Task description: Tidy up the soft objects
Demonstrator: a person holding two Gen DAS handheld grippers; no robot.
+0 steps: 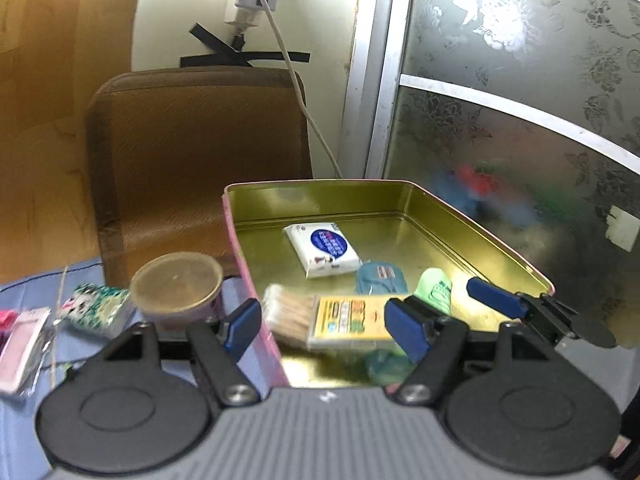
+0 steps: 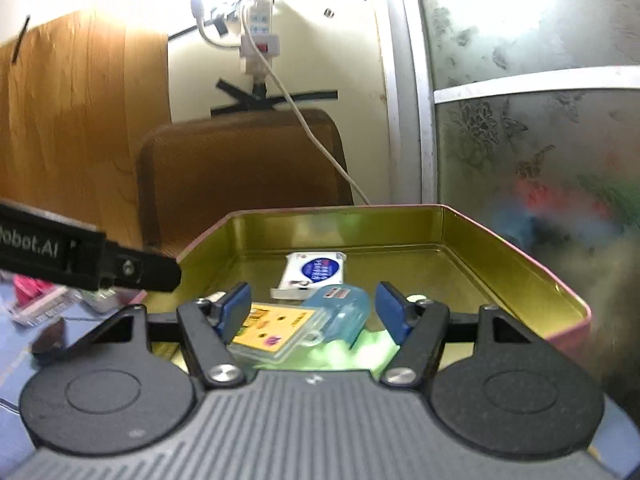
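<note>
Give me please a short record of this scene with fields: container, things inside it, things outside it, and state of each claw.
container: gold tin tray with pink outside, on a blue cloth
inside: white tissue pack, cotton swab pack, blue item, green item
outside, left of tray: lidded cup, green patterned pack, pink packet
left claw: open, over the tray's near left wall
right claw: open, over the tray, empty
behind: brown chair

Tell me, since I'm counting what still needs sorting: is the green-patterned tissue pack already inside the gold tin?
No. In the left wrist view the green-patterned tissue pack lies on the blue cloth, outside the gold tin.
</note>
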